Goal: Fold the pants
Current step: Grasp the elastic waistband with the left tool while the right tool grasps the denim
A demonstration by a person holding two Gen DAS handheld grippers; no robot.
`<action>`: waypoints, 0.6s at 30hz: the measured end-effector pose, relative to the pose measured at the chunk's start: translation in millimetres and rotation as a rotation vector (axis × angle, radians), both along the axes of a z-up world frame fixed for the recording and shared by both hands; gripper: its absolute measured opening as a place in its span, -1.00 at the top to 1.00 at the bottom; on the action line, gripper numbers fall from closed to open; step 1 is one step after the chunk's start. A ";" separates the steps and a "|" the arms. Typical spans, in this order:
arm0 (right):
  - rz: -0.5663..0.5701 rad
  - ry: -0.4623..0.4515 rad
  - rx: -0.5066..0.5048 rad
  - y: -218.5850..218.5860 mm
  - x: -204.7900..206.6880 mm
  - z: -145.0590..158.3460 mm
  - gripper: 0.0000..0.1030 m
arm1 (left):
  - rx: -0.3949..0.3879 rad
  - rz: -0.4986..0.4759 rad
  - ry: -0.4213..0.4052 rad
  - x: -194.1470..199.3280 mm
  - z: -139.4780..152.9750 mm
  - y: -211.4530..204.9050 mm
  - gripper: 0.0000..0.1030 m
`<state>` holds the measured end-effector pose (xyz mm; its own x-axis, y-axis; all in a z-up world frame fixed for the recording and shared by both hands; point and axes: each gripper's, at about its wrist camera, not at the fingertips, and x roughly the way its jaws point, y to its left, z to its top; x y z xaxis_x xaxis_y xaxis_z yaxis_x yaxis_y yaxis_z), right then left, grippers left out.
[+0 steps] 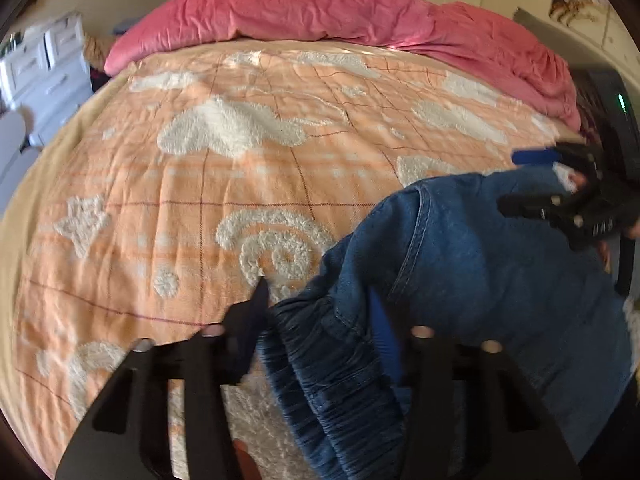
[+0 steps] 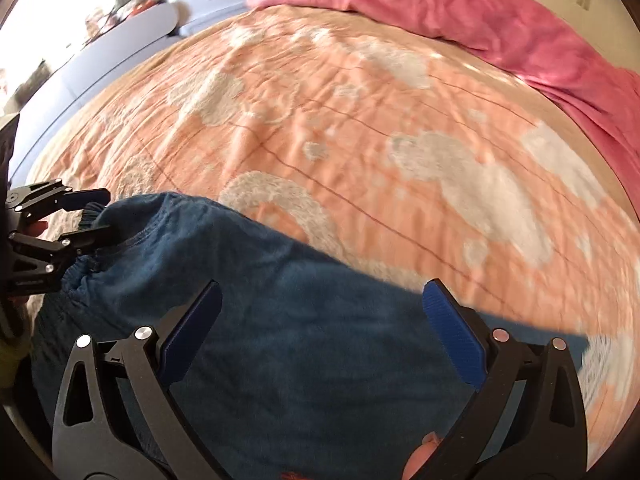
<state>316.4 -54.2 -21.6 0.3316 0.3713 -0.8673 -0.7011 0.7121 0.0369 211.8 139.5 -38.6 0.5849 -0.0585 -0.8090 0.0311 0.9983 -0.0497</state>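
- Left wrist view: the pants (image 1: 472,272), blue denim with a gathered elastic waistband (image 1: 316,364), lie bunched at the lower right of the frame on the bed.
- The left tool (image 1: 320,316) straddles that waistband at the bottom centre; its two blue pads have the gathered band between them and look clamped on it, though blur makes the contact hard to confirm.
- In the right wrist view the same tool (image 2: 94,216) appears at the left edge, its pads pinching the ruffled waist edge.
- The right tool (image 2: 320,320) sits at the bottom centre of its own view with its pads wide apart, above the flat denim and gripping nothing; in the left wrist view it shows at the right edge (image 1: 560,180).
- The step in hand looks like taking hold of the waist at two points before lifting. To do it well, the right tool should close on the waistband's far end, not on loose mid-cloth, so both layers rise together and the fabric hangs straight.
- An orange bedspread (image 1: 224,184) with white tufted shapes covers the bed, offering plenty of room to lay the garment flat.
- A pink duvet (image 1: 320,8) lies rolled along the top of the frame, well apart from the work.
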 end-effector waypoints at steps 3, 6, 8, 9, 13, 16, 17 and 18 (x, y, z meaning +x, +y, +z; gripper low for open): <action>0.067 0.012 -0.024 14.0 5.0 -4.6 -0.84 | -0.030 -0.022 -0.047 -7.3 8.2 0.1 0.50; 0.143 -0.032 -0.062 27.3 6.0 -3.9 -0.57 | -0.038 -0.055 -0.106 -19.6 20.6 -4.0 0.67; 0.192 -0.046 -0.078 33.7 7.9 -3.1 -0.47 | -0.030 -0.092 -0.138 -27.2 27.3 -11.2 0.72; 0.215 -0.041 -0.090 35.8 8.1 -4.4 -0.43 | -0.023 -0.104 -0.151 -31.1 29.9 -14.6 0.81; 0.319 0.003 -0.134 45.2 0.9 -18.9 -0.05 | -0.021 -0.137 -0.160 -36.3 32.5 -23.3 0.81; 0.340 0.001 -0.088 47.0 -11.3 -18.6 0.67 | 0.014 -0.112 -0.156 -33.6 27.5 -18.2 0.79; 0.331 -0.024 -0.071 44.8 -17.5 -14.9 0.81 | 0.020 -0.098 -0.154 -32.9 25.6 -14.3 0.78; 0.317 -0.032 -0.054 41.6 -20.7 -12.4 0.96 | 0.015 -0.089 -0.144 -31.7 23.1 -8.4 0.69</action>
